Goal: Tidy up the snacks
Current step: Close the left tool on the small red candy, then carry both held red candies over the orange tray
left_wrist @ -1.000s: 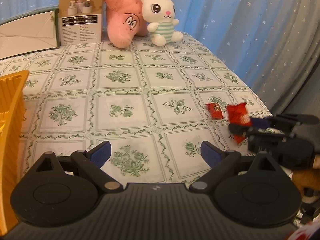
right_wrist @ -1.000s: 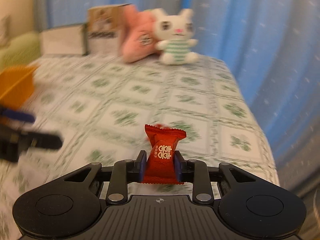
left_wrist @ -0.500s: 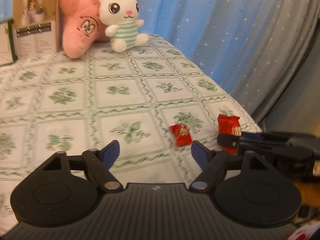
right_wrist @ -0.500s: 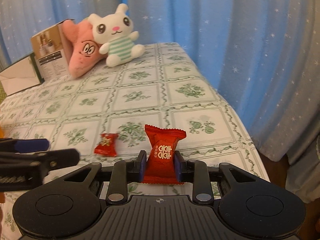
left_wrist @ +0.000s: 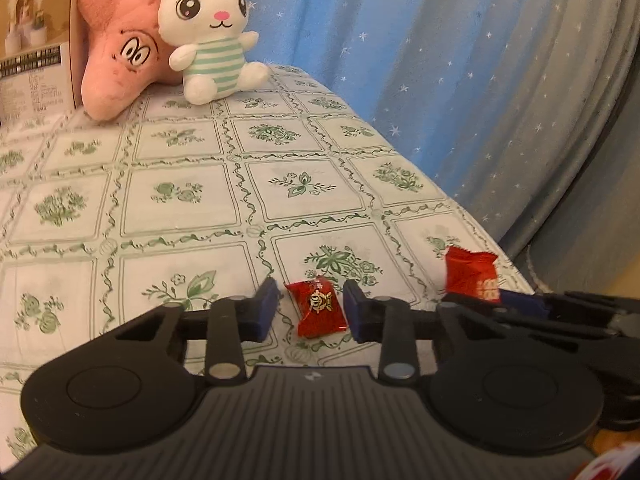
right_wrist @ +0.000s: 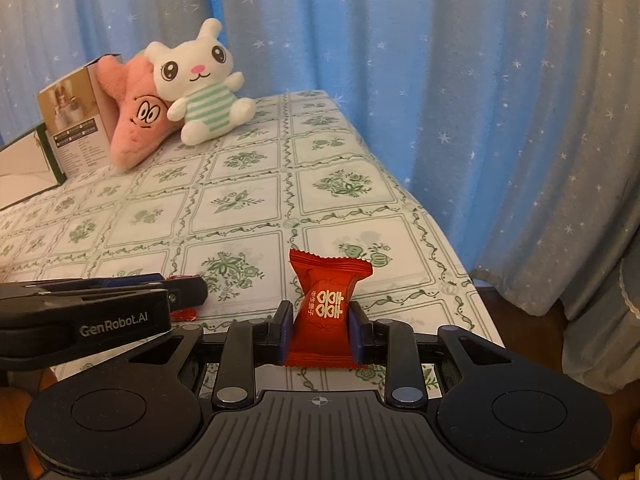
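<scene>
Only left view: small candy (left_wrist: 320, 307) between spread left claw (left_wrist: 311, 310) | right claw (right_wrist: 320, 330) grips large candy (right_wrist: 326, 308)

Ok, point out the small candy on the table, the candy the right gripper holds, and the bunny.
small candy (left_wrist: 320, 311), left wrist view, middle of wrapper
held candy (right_wrist: 327, 300), right wrist view, printed front
bunny (right_wrist: 205, 114), right wrist view, striped belly

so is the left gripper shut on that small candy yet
Open. The left gripper straddles the small candy on the tablecloth, with gaps visible beside both pads.
</scene>
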Demonstrator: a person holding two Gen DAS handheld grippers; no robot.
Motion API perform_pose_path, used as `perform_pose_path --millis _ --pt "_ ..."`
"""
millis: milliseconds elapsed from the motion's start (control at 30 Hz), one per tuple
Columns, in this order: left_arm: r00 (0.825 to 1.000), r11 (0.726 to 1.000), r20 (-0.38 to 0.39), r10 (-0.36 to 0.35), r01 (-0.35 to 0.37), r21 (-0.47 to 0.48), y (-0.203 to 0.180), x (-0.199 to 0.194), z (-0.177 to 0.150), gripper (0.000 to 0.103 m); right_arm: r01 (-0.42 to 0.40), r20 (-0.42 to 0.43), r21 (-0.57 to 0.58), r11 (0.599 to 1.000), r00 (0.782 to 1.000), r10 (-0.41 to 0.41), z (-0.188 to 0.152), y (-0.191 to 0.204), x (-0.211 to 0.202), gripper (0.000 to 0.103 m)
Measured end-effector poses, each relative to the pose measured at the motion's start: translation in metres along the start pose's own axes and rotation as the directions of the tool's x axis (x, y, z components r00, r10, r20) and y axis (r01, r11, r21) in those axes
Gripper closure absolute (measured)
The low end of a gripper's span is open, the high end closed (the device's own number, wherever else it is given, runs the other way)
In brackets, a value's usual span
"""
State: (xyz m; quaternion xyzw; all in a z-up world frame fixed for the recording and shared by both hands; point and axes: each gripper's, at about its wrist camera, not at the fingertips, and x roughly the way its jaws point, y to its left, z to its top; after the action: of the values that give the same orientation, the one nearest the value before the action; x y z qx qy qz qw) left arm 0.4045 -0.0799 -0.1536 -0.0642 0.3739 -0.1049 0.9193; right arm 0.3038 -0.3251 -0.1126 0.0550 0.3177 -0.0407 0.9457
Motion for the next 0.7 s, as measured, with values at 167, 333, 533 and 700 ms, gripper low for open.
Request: perform_pose_path --millis 167,333,533,700 --pt "1.0 0.999 -0.012 0.012 -0.012 0.051 -0.005 -0.001 -0.003 0.083 -0.001 0.0 0.001 1.0 1.0 0.001 0.0 0.0 -0.001 0.074" --pt "0.999 0.998 -0.031 0.022 -0.02 0.068 -0.003 -0.014 -0.009 0.086 -0.011 0.001 0.005 1.0 1.0 0.011 0.0 0.001 -0.004 0.074" --pt "0.998 0.998 -0.03 0.049 -0.048 0.029 0.012 -0.053 -0.023 0.086 -0.052 -0.009 -0.019 0.998 0.999 0.052 -0.006 0.015 -0.017 0.074" --pt "0.997 0.997 -0.03 0.073 -0.073 -0.022 0.027 -0.098 -0.036 0.086 -0.081 -0.017 -0.033 0.996 0.997 0.081 -0.015 0.035 -0.038 0.074"
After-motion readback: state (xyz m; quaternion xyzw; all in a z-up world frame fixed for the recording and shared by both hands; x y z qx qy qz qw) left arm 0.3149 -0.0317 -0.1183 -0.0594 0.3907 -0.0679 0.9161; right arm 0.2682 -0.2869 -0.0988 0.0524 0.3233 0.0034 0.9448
